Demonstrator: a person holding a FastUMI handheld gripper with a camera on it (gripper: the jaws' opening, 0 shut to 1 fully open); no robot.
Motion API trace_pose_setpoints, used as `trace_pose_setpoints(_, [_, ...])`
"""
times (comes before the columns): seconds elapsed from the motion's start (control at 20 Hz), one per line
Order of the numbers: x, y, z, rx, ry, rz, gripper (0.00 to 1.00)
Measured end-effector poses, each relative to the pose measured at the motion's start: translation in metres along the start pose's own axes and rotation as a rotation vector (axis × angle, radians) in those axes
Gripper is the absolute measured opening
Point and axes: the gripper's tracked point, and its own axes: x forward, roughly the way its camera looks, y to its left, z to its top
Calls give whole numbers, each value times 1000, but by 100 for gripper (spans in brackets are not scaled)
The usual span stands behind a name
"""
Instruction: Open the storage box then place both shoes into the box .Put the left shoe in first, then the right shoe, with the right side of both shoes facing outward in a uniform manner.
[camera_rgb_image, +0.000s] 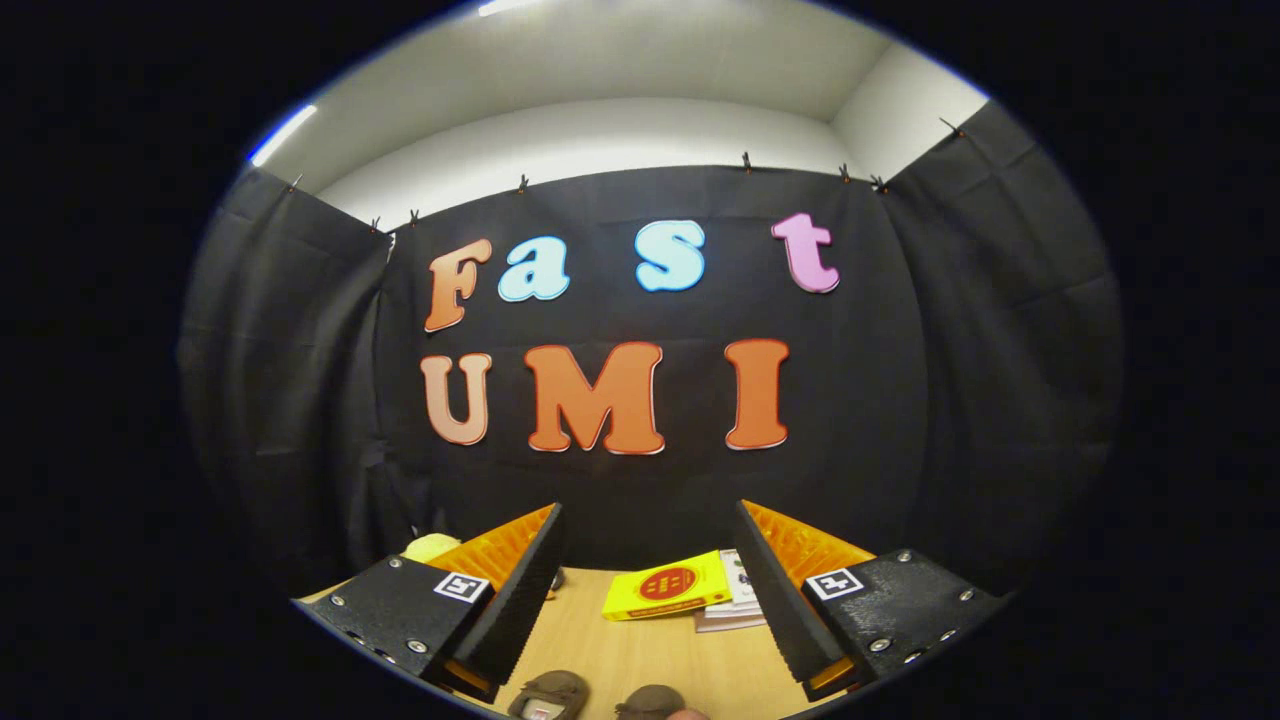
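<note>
My gripper (648, 580) is held high above a wooden table (640, 650), its two fingers wide apart with nothing between them. Two brown shoes lie on the table below and between the fingers: one shoe (550, 693) close to the left finger, the other shoe (650, 702) just to its right. Only their near ends show. No storage box can be made out.
A yellow booklet (668, 586) lies on the table ahead between the fingers, on top of some papers (735, 600) beside the right finger. A yellow soft object (430, 547) peeks out behind the left finger. Black cloth walls close the booth.
</note>
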Motion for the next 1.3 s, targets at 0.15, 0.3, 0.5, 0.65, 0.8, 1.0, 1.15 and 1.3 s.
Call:
trace_pose_setpoints(0.15, [12, 30, -29, 46, 90, 94, 99])
trace_pose_setpoints(0.3, [15, 62, -69, 129, 211, 183, 98])
trace_pose_setpoints(0.5, [15, 108, -128, 210, 390, 300, 97])
trace_pose_setpoints(0.65, [6, 145, -173, 259, 532, 388, 97])
trace_pose_setpoints(0.8, [-6, 182, -208, 336, 671, 477, 96])
trace_pose_setpoints(1.0, [-22, 222, -257, 433, 837, 550, 96])
trace_pose_setpoints(1.15, [-36, 252, -286, 510, 941, 616, 96])
trace_pose_setpoints(1.3, [-46, 274, -312, 571, 1013, 640, 96])
